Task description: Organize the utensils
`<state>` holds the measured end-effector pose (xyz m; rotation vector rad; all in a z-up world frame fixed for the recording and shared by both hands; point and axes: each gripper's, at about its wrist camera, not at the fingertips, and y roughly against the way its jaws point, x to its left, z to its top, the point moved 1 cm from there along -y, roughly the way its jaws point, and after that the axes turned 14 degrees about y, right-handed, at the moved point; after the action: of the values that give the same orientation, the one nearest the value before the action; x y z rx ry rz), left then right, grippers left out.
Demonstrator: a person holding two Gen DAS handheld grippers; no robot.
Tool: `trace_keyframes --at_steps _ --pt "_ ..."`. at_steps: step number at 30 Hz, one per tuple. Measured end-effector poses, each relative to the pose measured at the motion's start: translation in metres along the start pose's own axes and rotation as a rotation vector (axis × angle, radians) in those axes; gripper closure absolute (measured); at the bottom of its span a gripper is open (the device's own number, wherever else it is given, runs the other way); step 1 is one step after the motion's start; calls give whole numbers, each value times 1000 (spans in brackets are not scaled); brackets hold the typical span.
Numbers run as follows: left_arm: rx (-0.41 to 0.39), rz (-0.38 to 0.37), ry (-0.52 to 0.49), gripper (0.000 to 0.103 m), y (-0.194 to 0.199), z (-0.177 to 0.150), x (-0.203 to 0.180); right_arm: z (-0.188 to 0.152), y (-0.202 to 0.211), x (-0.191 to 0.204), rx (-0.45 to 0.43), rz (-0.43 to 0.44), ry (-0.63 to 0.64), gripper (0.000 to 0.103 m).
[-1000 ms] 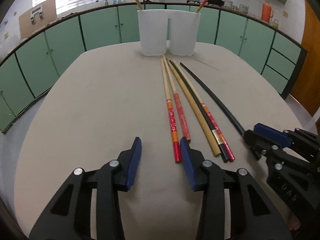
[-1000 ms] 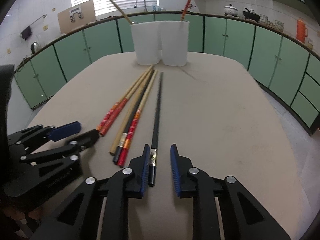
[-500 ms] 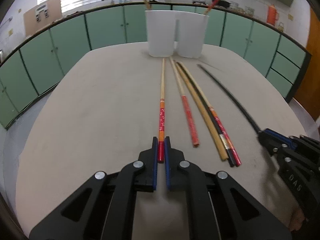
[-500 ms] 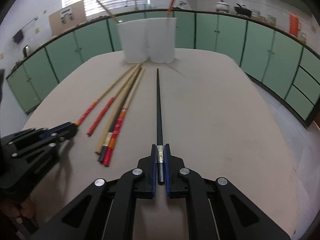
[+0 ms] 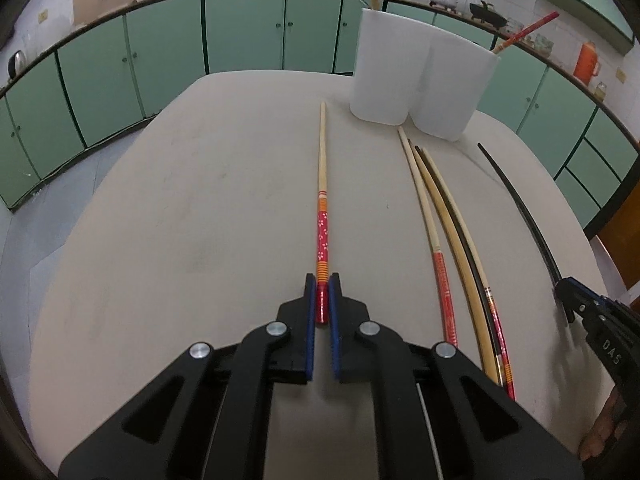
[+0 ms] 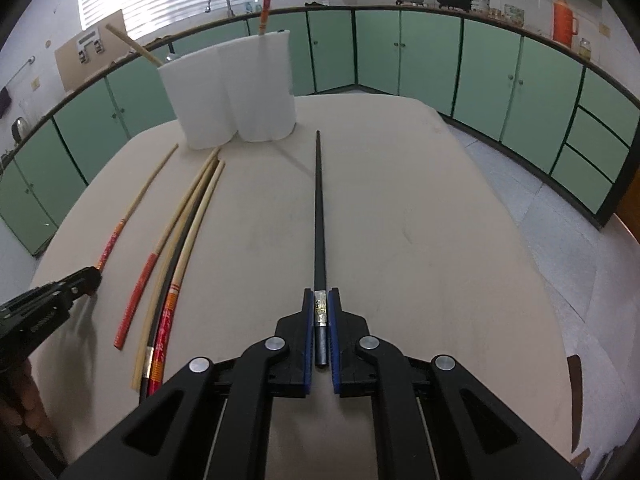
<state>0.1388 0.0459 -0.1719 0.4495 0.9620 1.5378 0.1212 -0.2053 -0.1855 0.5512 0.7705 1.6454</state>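
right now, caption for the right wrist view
Right tool shut on black chopstick, pointing toward white holder on table.

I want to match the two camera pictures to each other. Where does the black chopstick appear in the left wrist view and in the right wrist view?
Left wrist view: the black chopstick curves along the right side, its near end at the right gripper.
Right wrist view: it runs up the centre, its near end clamped between the gripper's fingers.
Shared landmark: the white double holder at the table's far end.
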Motion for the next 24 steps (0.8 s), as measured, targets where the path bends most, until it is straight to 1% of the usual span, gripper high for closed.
trace_keyframes --at_steps 3,6,8,9,12,17,21,24 --pt "-11 -1 -8 91 6 -7 5 -9 9 -1 -19 -4 9 93" --pt "-13 -17 -8 91 15 -14 14 -21 17 -2 -31 -1 2 91" --pt "-10 -22 -4 91 18 -18 19 -28 21 -3 -30 5 -12 85" --pt "-21 -24 -17 91 20 -24 20 -29 22 -2 -28 6 -9 82" --pt "-34 -23 -50 91 25 -29 16 -30 20 0 -19 -2 22 81" --pt "-19 -51 -11 91 22 -23 20 -30 19 2 -20 13 30 81" --pt "-8 -56 3 91 18 -18 18 -29 19 2 -22 20 36 81" --pt "-7 -49 -8 91 17 -19 14 -29 20 1 -26 31 35 81"
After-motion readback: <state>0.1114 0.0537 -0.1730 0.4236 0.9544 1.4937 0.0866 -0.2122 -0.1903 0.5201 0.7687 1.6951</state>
